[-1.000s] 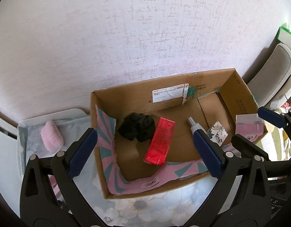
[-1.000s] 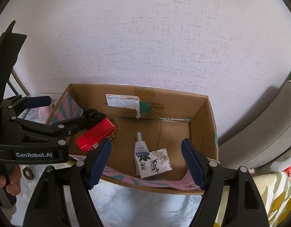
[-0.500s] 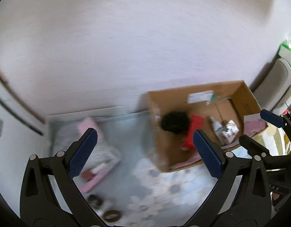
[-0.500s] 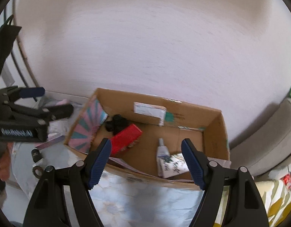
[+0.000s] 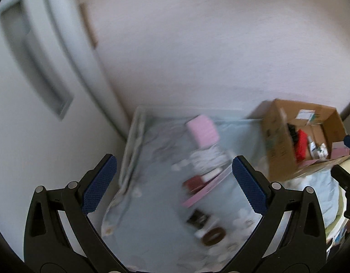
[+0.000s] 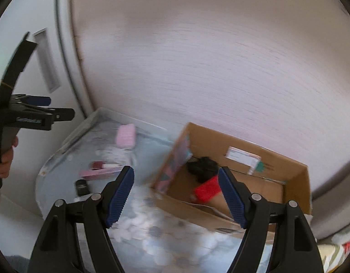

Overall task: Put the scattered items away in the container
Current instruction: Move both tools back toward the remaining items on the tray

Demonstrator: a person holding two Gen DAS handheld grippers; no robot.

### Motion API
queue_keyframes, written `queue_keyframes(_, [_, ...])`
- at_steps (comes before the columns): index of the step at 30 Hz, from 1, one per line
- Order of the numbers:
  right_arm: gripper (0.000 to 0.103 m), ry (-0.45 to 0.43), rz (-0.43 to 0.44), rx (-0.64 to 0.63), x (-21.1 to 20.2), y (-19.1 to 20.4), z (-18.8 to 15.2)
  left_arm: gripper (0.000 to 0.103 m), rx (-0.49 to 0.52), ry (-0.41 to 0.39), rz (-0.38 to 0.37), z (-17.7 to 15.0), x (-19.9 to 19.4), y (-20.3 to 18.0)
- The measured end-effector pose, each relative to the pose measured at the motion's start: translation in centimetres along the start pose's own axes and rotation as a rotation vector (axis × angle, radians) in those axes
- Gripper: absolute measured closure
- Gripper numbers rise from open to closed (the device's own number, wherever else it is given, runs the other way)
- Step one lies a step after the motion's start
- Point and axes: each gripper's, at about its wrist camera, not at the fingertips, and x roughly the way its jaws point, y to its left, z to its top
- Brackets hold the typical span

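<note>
Both of your views have swung away from the brown cardboard box and over to the loose things on the pale blue flowered bed sheet. A second ago the box filled the middle; now it sits off to the right.

Your left hand-held gripper is wide open with nothing in it. Your right hand-held gripper is open and empty too.

Things left to tidy lie on the sheet, well apart from the box. The soft pink fluffy block is farthest back, near the wall. It looks light and squishy, so you can pinch it across the middle. The long flat pink box lies nearer, with a small dark red thing just beside it. It looks stiff and thin, so grab it across its narrow sides. The small black round cap and the brown ring are closest to you. They look small and hard and may slip or roll, so close slowly on them.

Everything is blurry, so small details are hard to tell.

Inside the box you can already see a red box and a black crumpled lump.
</note>
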Motion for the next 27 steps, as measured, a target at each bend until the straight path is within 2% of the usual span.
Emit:
queue_keyframes(4, [0.030, 0.021, 0.046, -0.045, 1.0, 2.4, -0.2, 0.002, -0.012, 0.037, 0.014, -1.6, 0.9, 1.5])
queue_keyframes(9, [0.030, 0.069, 0.095, -0.045, 3.1, 4.3, -1.3, 0.002, 0.028, 0.085, 0.019, -4.2, 2.4, 1.5])
queue_keyframes(16, [0.030, 0.159, 0.150, -0.041, 6.1, 6.6, -4.3, 0.002, 0.061, 0.161, -0.016, -7.6, 5.4, 0.5])
queue_keyframes(22, [0.030, 0.240, 0.229, -0.047, 9.1, 8.6, -7.4, 0.002, 0.061, 0.214, -0.037, -9.7, 7.7, -0.4])
queue_keyframes(27, [0.030, 0.268, 0.253, -0.056, 10.5, 9.8, -8.5, 0.002, 0.063, 0.241, -0.059, -10.9, 8.9, -0.8])
